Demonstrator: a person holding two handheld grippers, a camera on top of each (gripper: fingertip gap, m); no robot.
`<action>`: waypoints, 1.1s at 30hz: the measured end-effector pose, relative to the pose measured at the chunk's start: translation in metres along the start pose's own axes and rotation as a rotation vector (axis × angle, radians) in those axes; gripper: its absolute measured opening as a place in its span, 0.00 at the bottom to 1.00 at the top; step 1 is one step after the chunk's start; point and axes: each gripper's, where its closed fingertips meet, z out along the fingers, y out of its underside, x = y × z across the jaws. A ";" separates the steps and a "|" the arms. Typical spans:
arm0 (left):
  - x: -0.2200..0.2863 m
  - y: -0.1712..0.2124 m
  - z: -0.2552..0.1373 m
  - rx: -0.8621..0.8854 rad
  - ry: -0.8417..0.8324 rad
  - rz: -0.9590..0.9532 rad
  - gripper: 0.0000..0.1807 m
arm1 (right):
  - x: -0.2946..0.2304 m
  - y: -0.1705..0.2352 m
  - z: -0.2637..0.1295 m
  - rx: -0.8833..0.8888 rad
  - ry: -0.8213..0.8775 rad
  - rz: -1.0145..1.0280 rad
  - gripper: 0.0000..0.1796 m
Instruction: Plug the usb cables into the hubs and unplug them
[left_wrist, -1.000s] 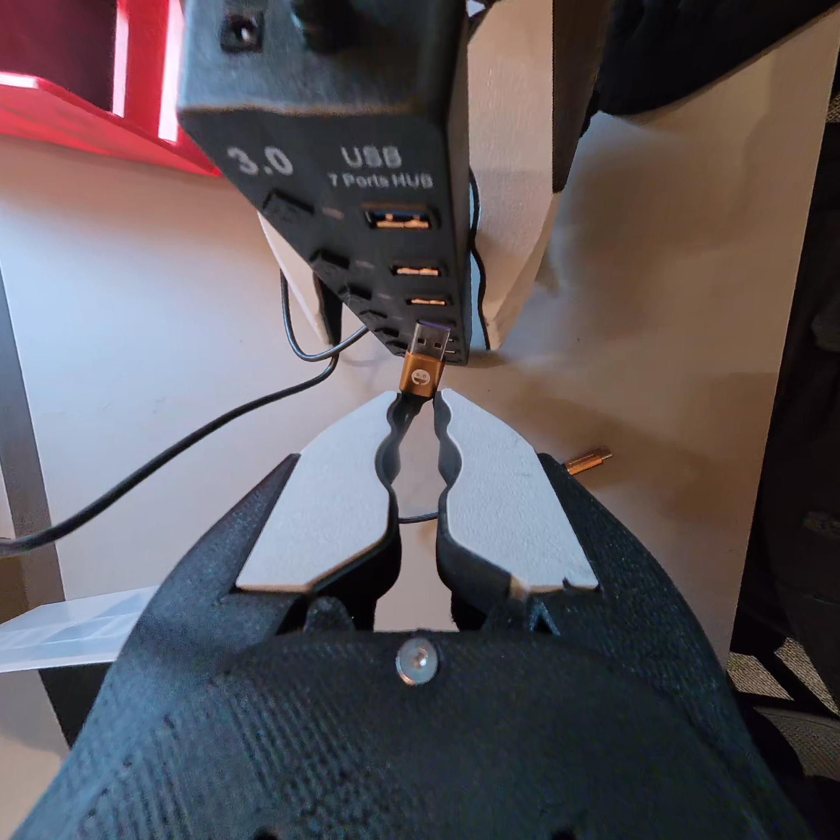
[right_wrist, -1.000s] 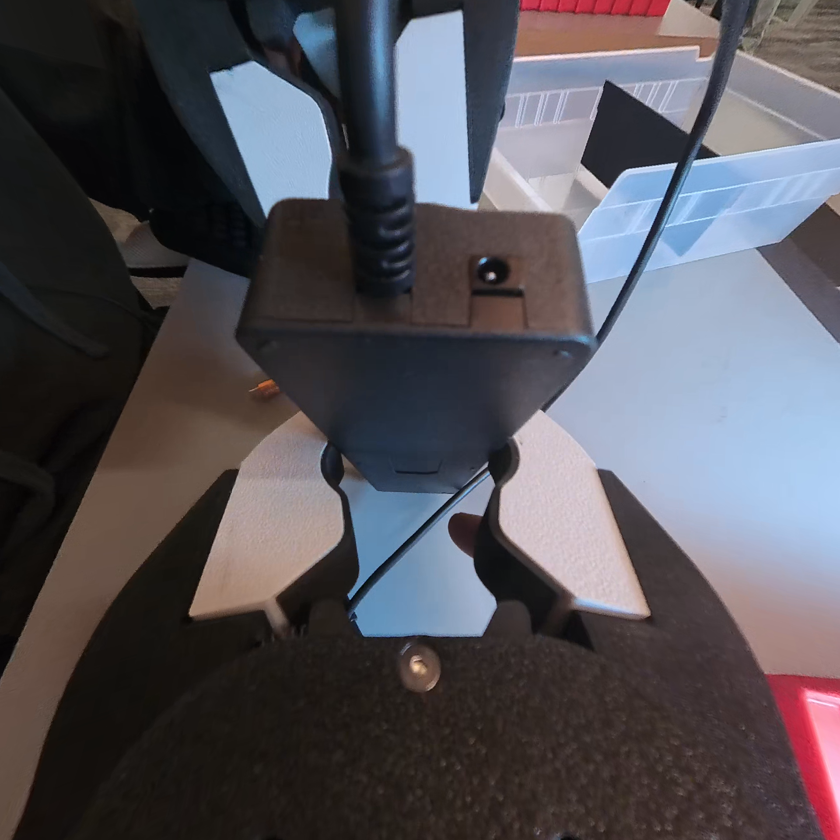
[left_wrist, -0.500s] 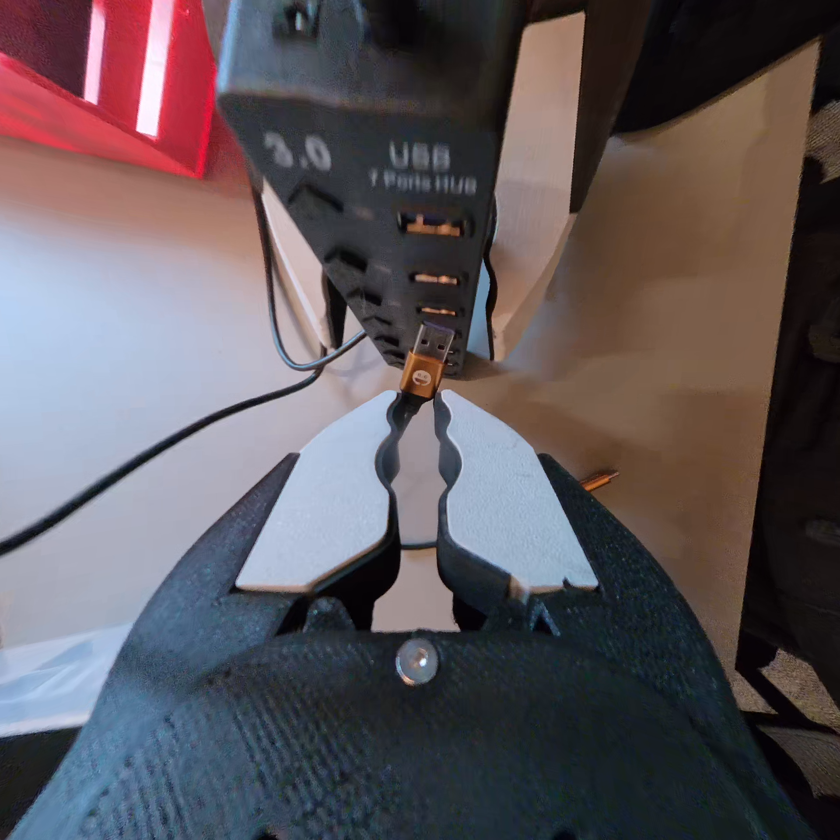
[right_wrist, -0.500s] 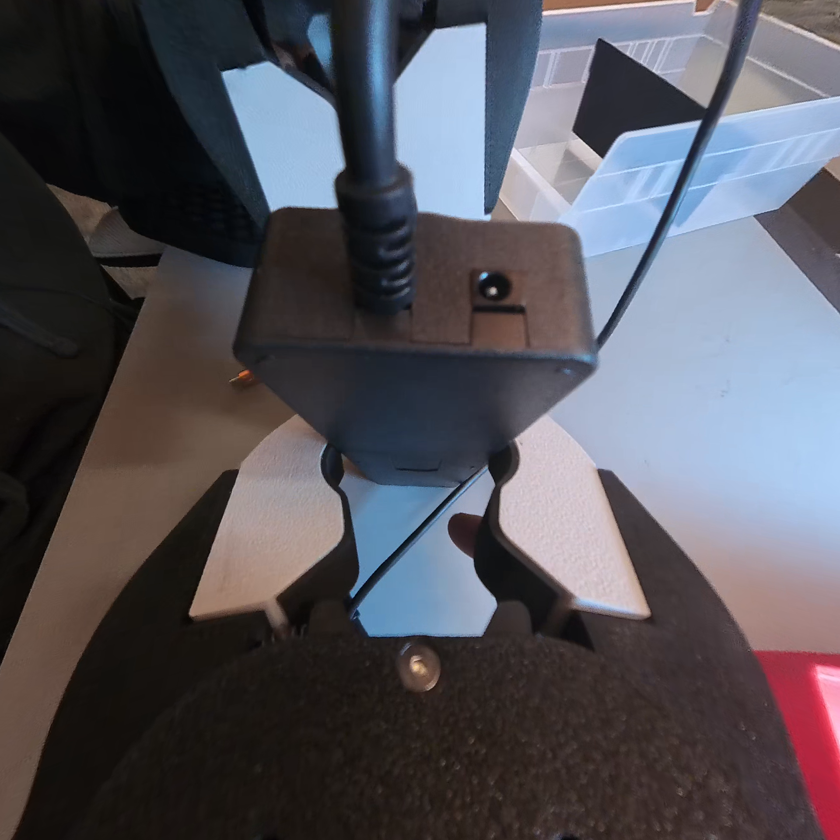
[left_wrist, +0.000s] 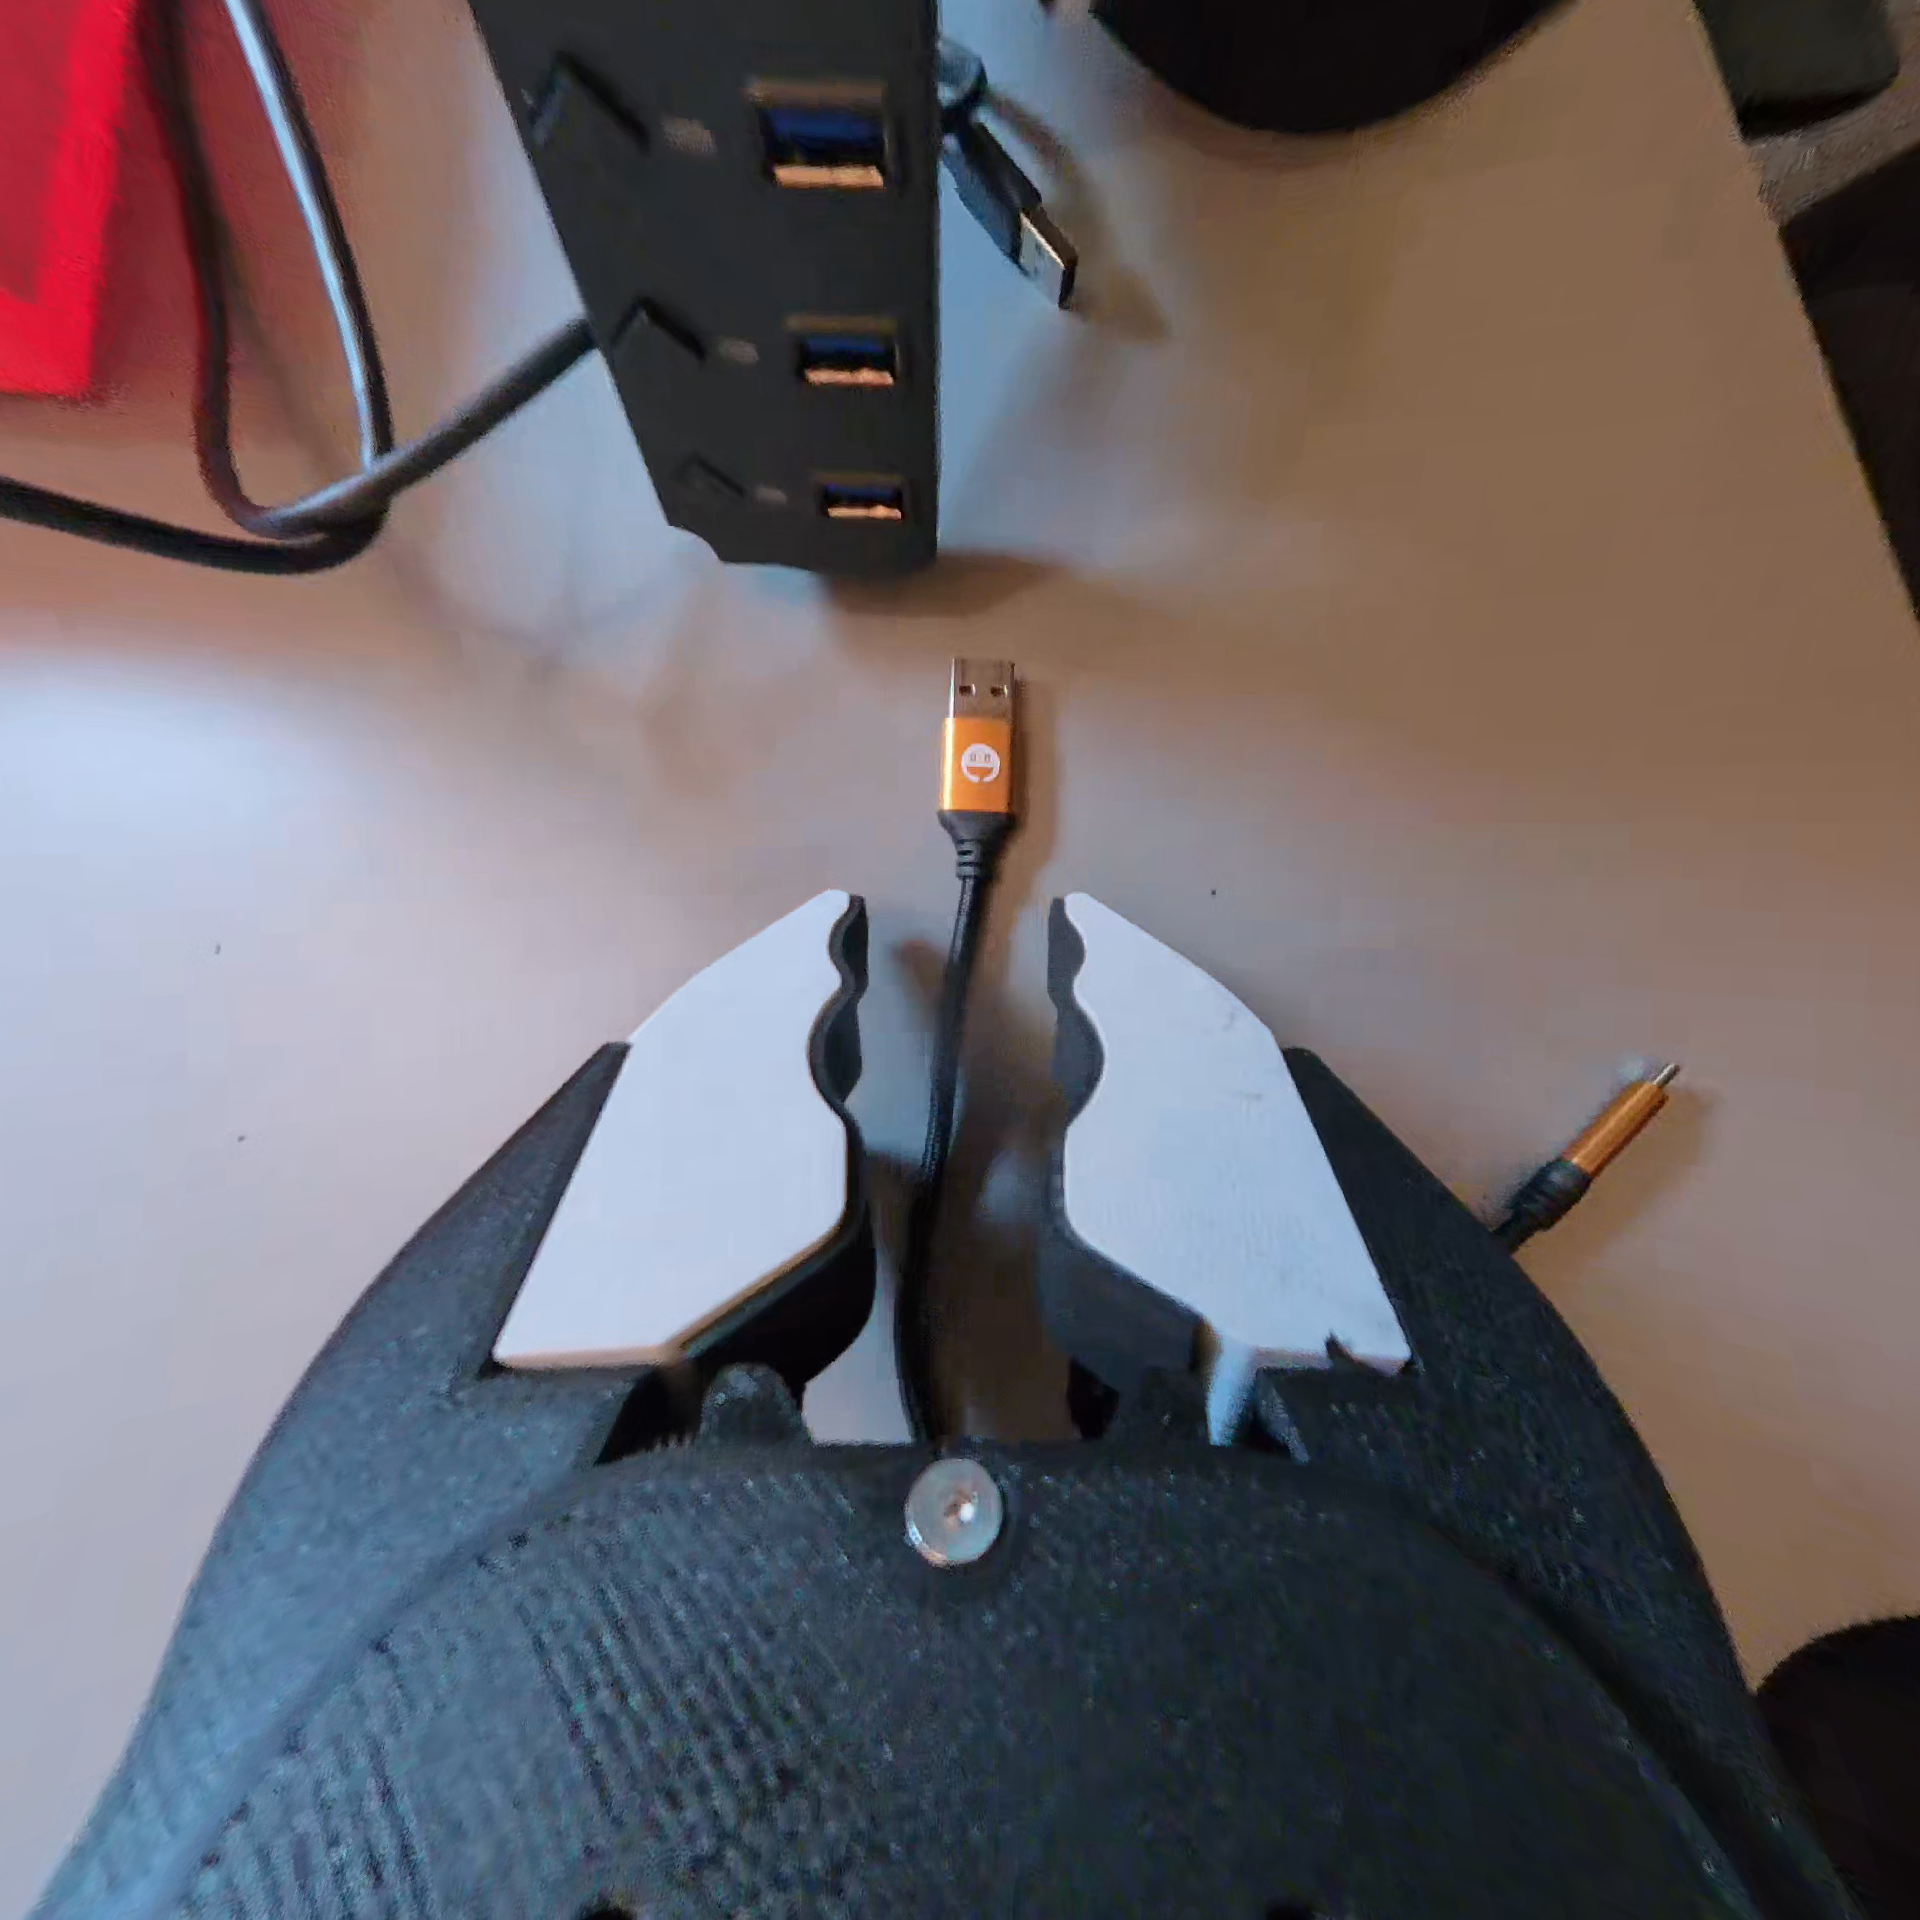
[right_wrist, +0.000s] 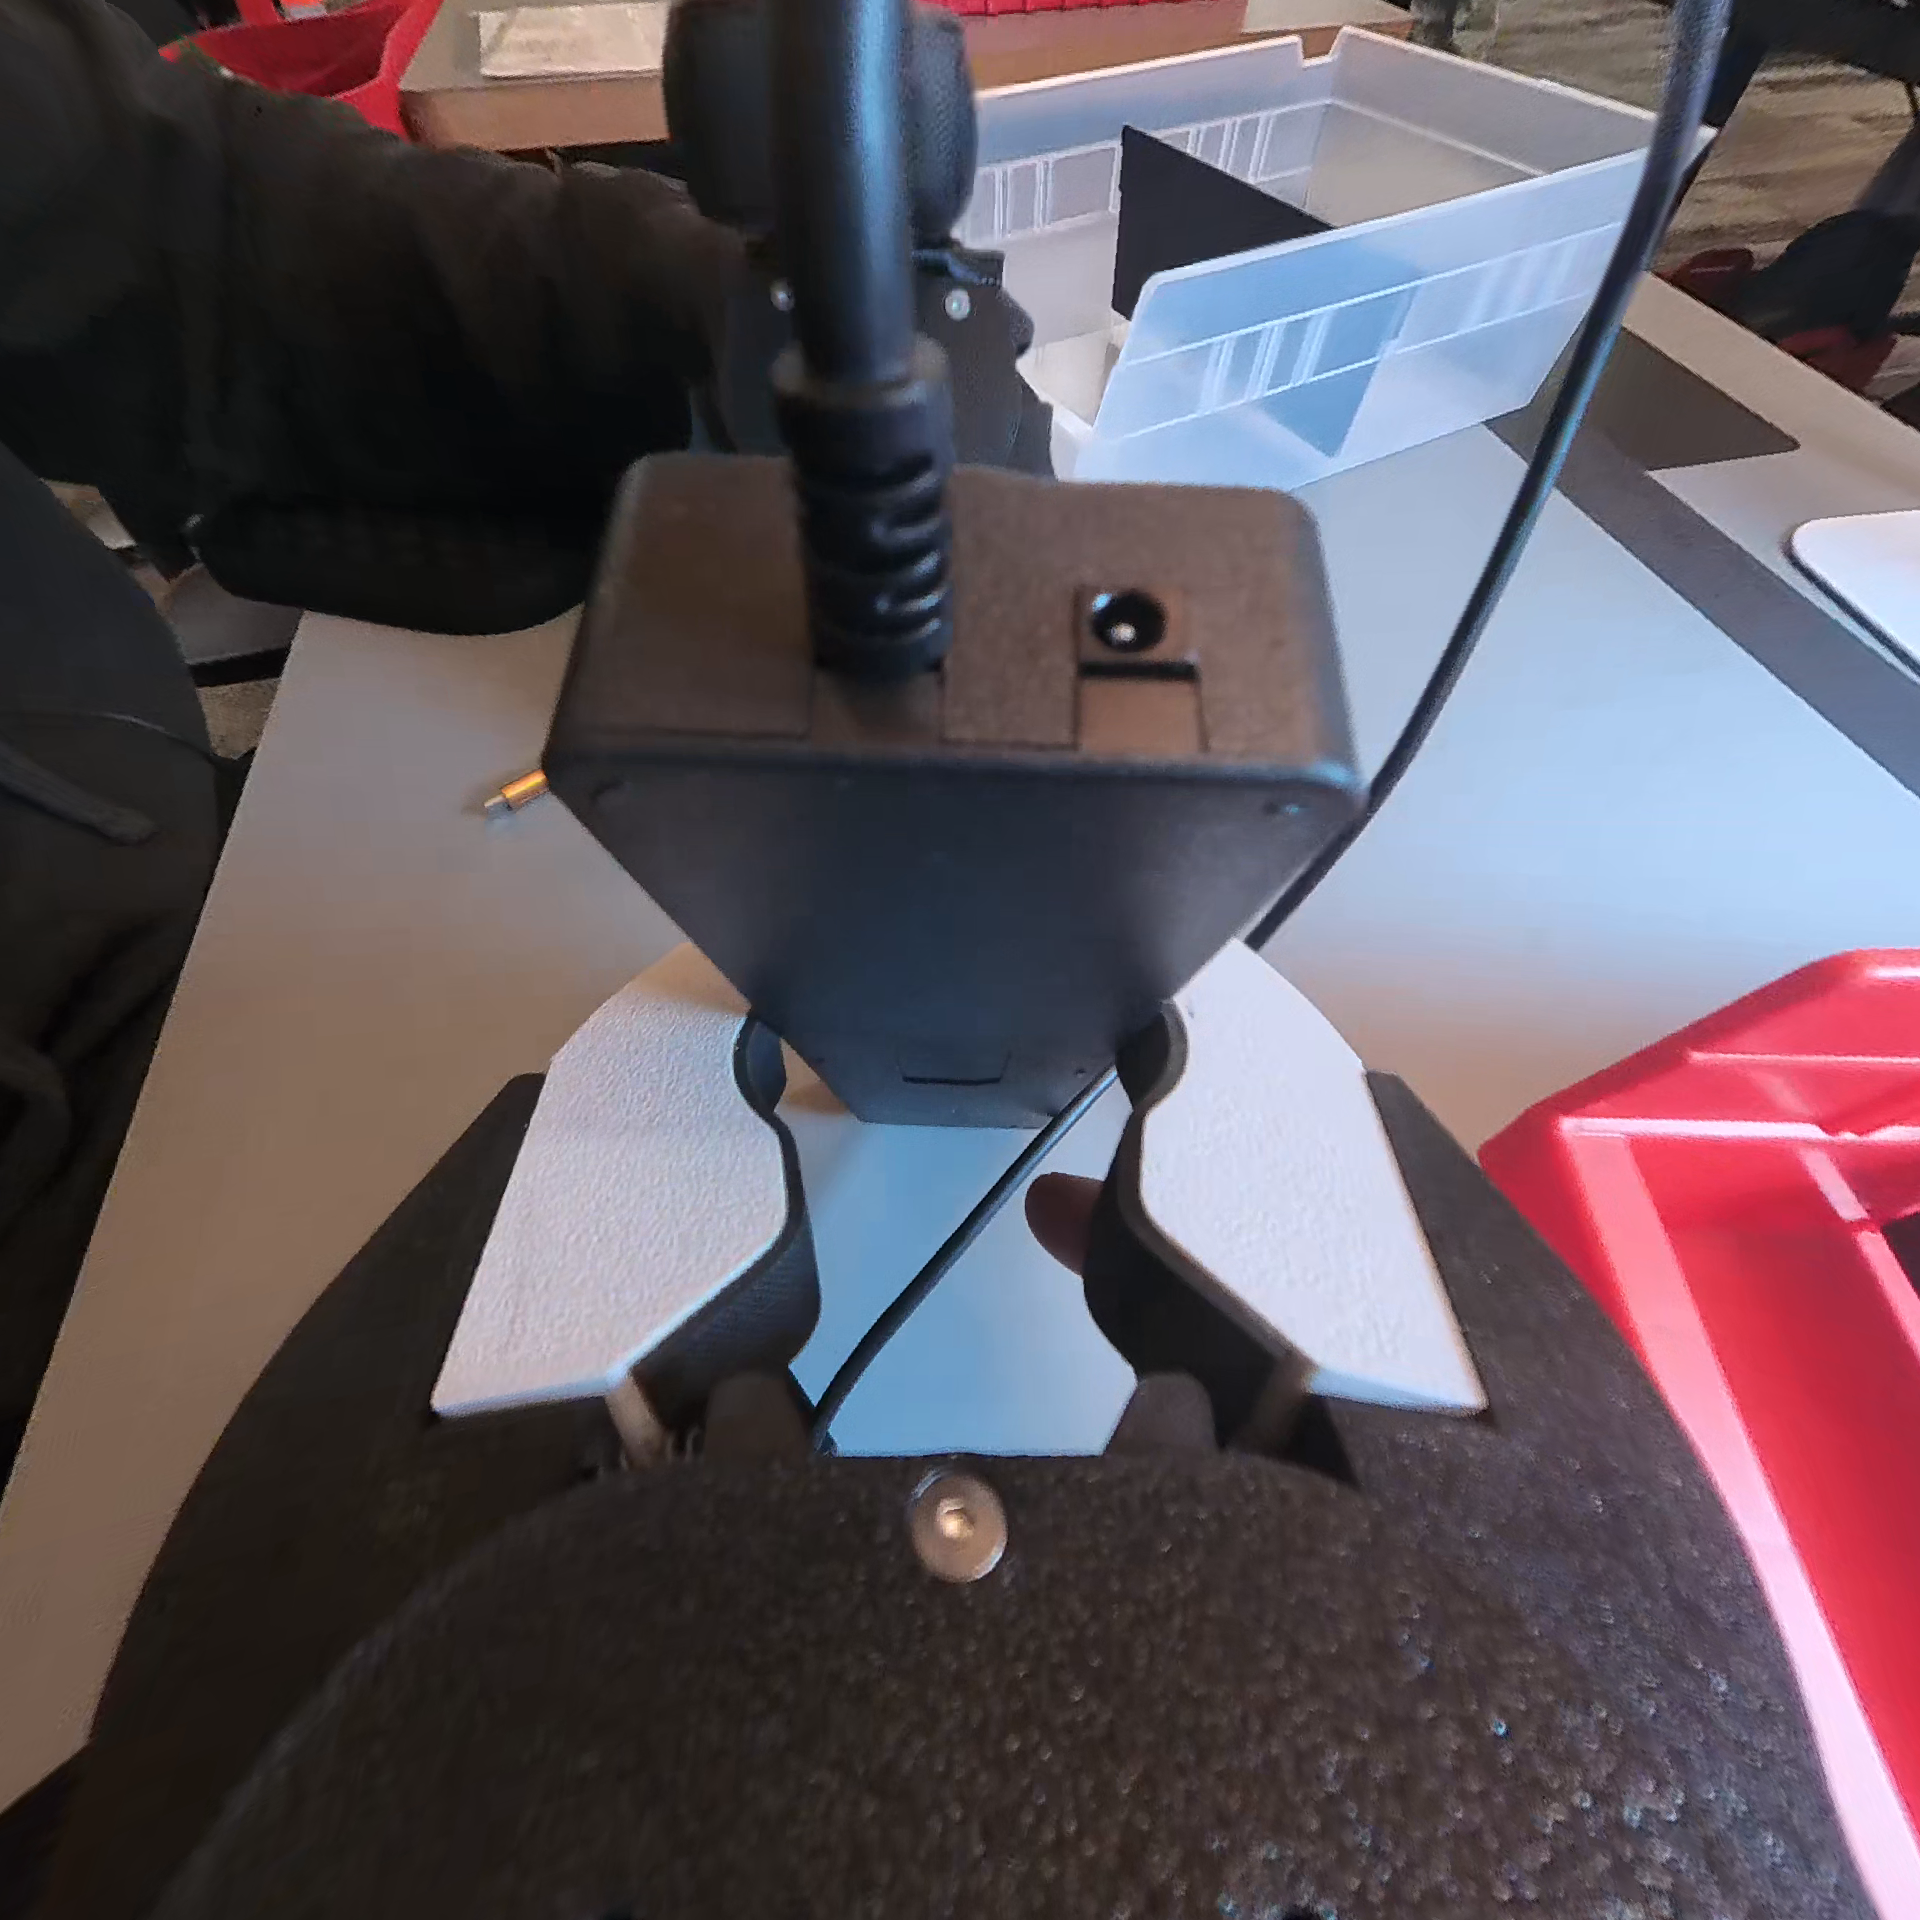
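The black USB hub (left_wrist: 748, 312) is at the top of the left wrist view with several empty ports facing me. The orange USB plug (left_wrist: 977, 753) lies on the table just short of the hub, touching no port. Its braided cable runs back between the fingers of my left gripper (left_wrist: 954, 920), which is open and holds nothing. My right gripper (right_wrist: 956, 1049) is shut on the narrow end of the hub (right_wrist: 956, 862). The hub's own thick cable (right_wrist: 873, 540) rises from its far end.
The cable's small orange end (left_wrist: 1616, 1127) lies to the right of my left gripper. The hub's black plug (left_wrist: 1013, 223) lies beside the hub. A red bin (right_wrist: 1714, 1247) stands at the right. A translucent plastic box (right_wrist: 1351, 312) and a dark sleeve (right_wrist: 364, 364) are behind. The gap from one gripper's tips to the other's is roughly 11 cm.
My left gripper has opened and let go of the orange plug, which was at the hub's nearest ports and now lies on the table. The right gripper still holds the hub.
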 end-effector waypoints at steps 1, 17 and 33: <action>0.000 0.002 0.002 -0.005 -0.004 0.026 0.20 | 0.000 0.000 -0.001 0.003 0.001 0.001 0.35; -0.003 -0.009 0.014 0.070 -0.127 0.067 0.05 | 0.003 0.000 -0.005 0.041 -0.002 0.028 0.36; 0.014 -0.089 -0.066 0.170 -0.114 -0.175 0.04 | -0.030 -0.014 0.006 0.069 -0.106 -0.077 0.35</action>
